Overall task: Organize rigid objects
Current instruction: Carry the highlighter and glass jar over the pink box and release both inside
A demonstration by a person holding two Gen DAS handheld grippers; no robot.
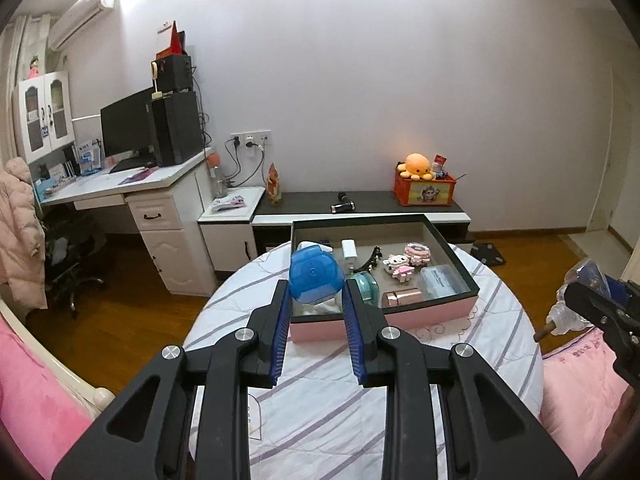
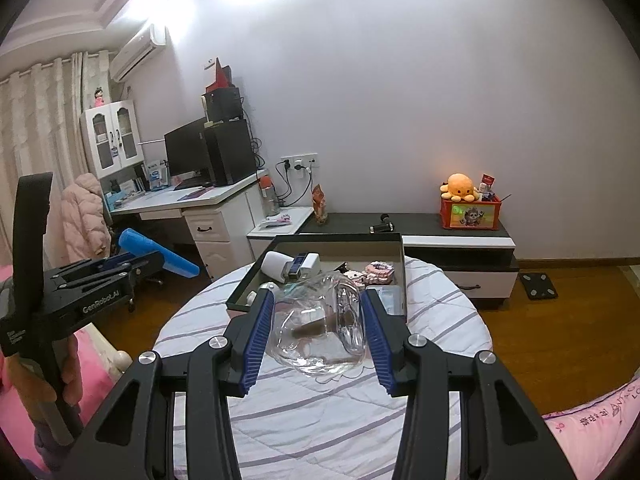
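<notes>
A: What do the jaws hold, starting on the left?

B: The left gripper (image 1: 316,300) is clamped on a blue plastic case (image 1: 316,278), pinched between its 2 blue pads at the tips, raised over the near edge of the tray (image 1: 460,258). The right gripper (image 2: 318,316) is closed on a clear glass bottle (image 2: 320,328), pads pressing both sides; something brown shows inside the glass.

A: And the surface and room?

B: A round table (image 1: 320,400) with a white quilted cover striped in purple, on a wooden floor. At the left, a white desk (image 1: 152,184) with a dark monitor (image 1: 126,128); along the back wall, a low dark-topped cabinet (image 1: 360,204).

A: Containers?

B: The shallow pink-sided tray with a dark rim sits at the table's far side. In it: a white charger (image 1: 349,249), a black hair clip (image 1: 370,260), 2 pink block figures (image 1: 400,266), a rose-gold tube (image 1: 402,298), a clear box (image 1: 438,280). On the cabinet, a red crate (image 1: 425,192) carries an orange plush octopus (image 1: 416,166).
</notes>
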